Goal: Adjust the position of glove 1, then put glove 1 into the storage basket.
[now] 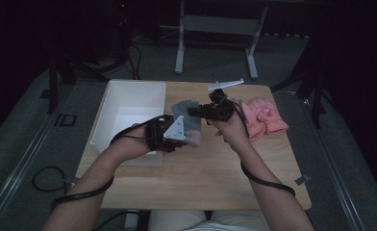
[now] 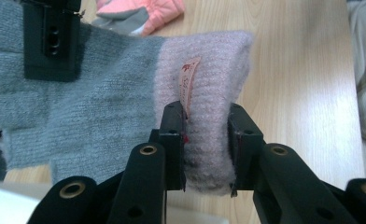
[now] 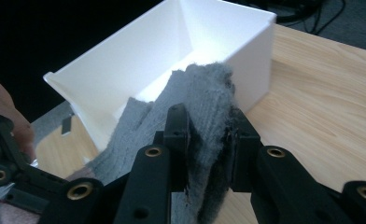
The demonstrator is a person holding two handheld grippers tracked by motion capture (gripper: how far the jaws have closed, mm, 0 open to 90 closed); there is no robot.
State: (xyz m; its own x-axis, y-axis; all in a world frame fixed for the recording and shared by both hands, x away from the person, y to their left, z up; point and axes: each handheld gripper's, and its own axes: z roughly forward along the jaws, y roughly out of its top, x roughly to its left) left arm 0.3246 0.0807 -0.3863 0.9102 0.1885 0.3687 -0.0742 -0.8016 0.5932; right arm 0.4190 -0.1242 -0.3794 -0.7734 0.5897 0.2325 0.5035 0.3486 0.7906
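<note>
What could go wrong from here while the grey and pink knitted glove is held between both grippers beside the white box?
1. The left gripper pinches only the pink cuff edge of the glove, so the knit could slip free.
2. The right gripper grips a bunched finger end, so pulling apart may stretch it.
3. The hanging glove could catch the white box rim.

Glove [image 1: 186, 122] between bin [image 1: 129, 103] — left — and mittens [image 1: 266, 118] — right.

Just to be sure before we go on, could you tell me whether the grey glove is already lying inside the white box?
No, the grey glove hangs above the table beside the white box, clamped between the left gripper and the right gripper.
</note>
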